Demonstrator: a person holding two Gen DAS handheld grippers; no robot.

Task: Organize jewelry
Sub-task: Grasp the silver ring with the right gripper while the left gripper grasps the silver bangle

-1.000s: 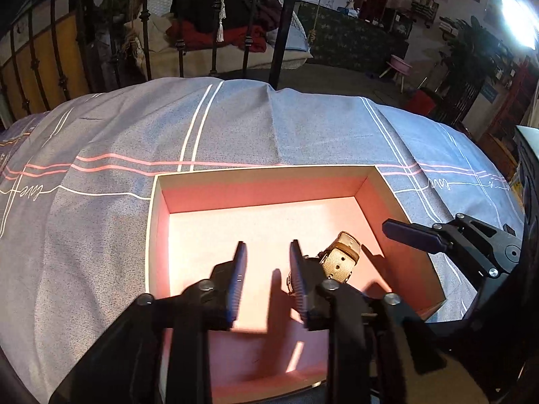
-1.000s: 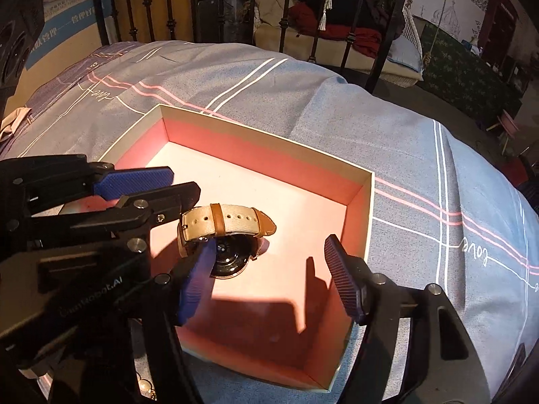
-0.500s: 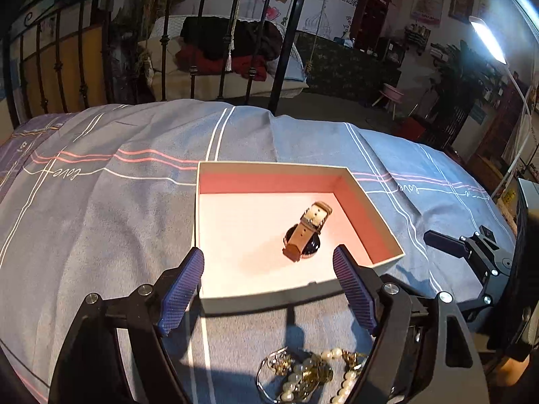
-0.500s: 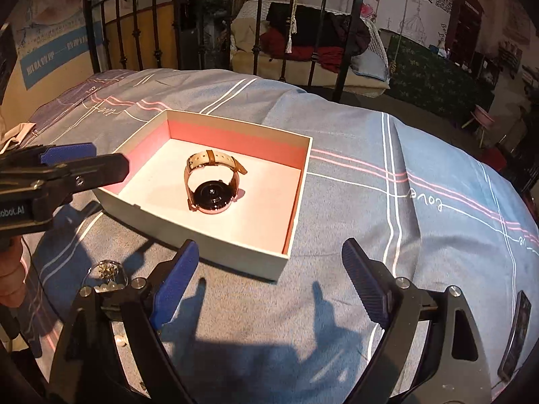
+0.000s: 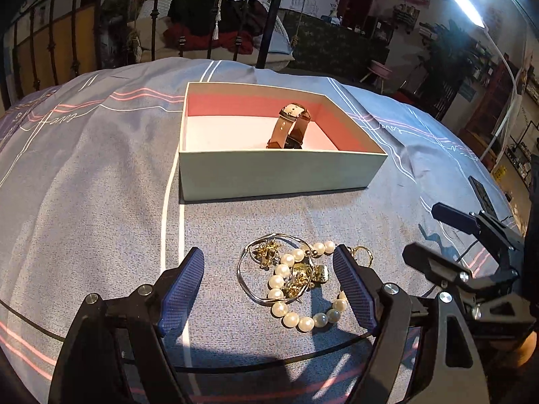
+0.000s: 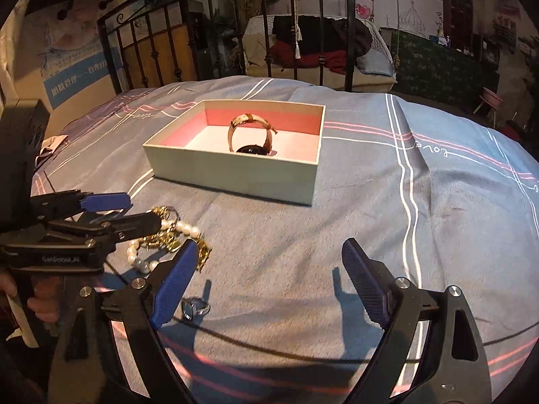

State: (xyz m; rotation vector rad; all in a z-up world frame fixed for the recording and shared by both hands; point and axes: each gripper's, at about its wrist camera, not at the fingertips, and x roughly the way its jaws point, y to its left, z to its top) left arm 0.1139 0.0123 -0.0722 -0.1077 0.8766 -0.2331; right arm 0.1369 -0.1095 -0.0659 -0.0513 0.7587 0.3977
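Observation:
A shallow box with a pink inside stands on the bedspread, and a tan-strapped watch rests in it. In front of the box lies a jewelry pile: a pearl bracelet, a silver bangle and gold pieces. My left gripper hovers open over that pile with nothing between its pads. The right gripper is open above bare cloth, right of the pile. A ring lies by its left finger. The box and watch sit beyond it.
The blue bedspread with pink and white stripes slopes away on all sides. A black iron bed frame stands behind the box. A dark flat object lies at the right edge. A thin black cable crosses the near cloth.
Both grippers have drawn back out of the box toward the near side and opened wide. The watch stays in the box. The jewelry pile has come into view.

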